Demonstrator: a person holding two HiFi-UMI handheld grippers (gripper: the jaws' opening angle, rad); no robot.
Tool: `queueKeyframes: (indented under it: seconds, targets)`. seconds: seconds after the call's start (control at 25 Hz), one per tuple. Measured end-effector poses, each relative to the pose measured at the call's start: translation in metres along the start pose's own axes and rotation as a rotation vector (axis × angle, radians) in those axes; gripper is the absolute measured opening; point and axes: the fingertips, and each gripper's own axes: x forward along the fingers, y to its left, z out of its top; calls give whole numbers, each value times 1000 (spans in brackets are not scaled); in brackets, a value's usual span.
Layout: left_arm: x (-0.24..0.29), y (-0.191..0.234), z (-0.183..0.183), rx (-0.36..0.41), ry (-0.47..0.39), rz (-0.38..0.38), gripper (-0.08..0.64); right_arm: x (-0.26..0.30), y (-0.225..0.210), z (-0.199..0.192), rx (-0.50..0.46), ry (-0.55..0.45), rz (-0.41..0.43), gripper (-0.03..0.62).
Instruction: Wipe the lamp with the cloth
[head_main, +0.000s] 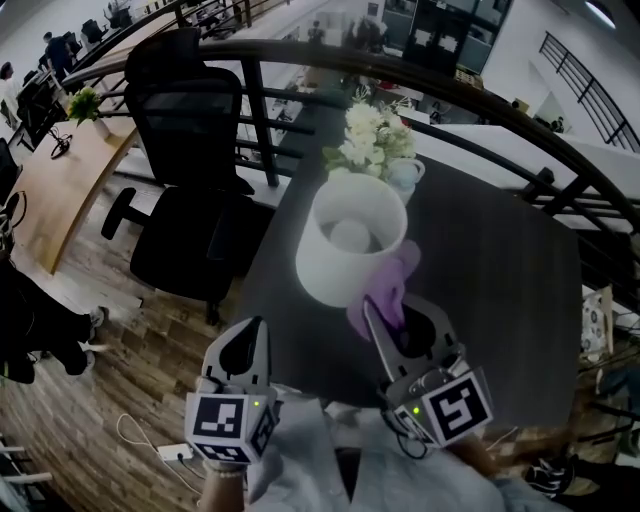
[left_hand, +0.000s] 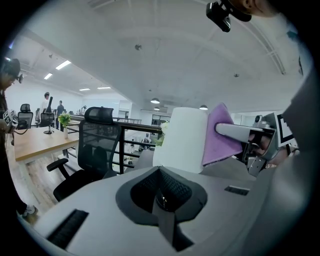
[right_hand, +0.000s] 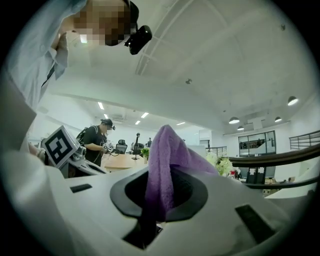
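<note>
The lamp (head_main: 350, 250) has a white drum shade and stands on the dark table (head_main: 500, 270); the bulb shows inside it. A purple cloth (head_main: 387, 285) lies against the shade's near right side. My right gripper (head_main: 390, 320) is shut on the cloth. In the right gripper view the cloth (right_hand: 165, 160) rises from between the jaws and hides what lies ahead. My left gripper (head_main: 248, 335) hangs shut and empty at the table's near left edge, apart from the lamp. From the left gripper view, the shade (left_hand: 182, 140) has the cloth (left_hand: 220, 135) pressed to its right side.
A vase of white flowers (head_main: 375, 140) stands just behind the lamp. A black office chair (head_main: 185, 170) is to the table's left, in front of a dark railing (head_main: 300, 55). A wooden desk (head_main: 60, 190) and people stand farther left.
</note>
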Motion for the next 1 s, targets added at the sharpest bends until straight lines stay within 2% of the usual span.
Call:
queueKeyframes:
  seconds: [0.44, 0.72, 0.88, 1.0]
  targets:
    - [0, 28, 1, -15, 7, 21, 6, 31, 47, 8, -47, -4, 108, 51]
    - [6, 46, 1, -12, 20, 7, 6, 57, 80, 1, -46, 11, 179, 51]
    - [10, 61, -6, -34, 46, -3, 6, 78, 98, -6, -34, 22, 204, 51]
    - [18, 74, -1, -26, 33, -12, 6, 95, 105, -18, -20, 60, 196, 51]
